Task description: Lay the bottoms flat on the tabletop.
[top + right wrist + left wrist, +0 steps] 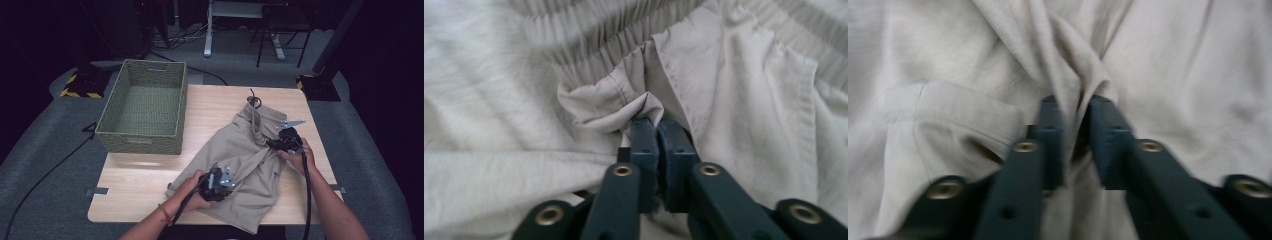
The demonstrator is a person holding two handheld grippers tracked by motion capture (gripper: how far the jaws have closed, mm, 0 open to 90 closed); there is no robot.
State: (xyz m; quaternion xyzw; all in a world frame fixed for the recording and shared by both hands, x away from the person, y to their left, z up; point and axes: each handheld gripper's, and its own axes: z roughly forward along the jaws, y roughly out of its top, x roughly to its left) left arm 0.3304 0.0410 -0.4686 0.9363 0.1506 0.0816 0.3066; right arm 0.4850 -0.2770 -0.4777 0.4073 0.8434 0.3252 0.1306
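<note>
Two hands [192,192] low on shorts [240,150] | left jaws slightly parted around fold, perhaps loosely | right jaws pinching waistband fabric

Left tongs [223,179]: held in left hand [192,192], jaws slightly parted. Right tongs [274,143]: held in right hand [299,157], jaws nearly together. Both forearms extended forward.

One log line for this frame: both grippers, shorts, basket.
left gripper: open, fold between jaws | right gripper: shut on shorts | basket: empty
</note>
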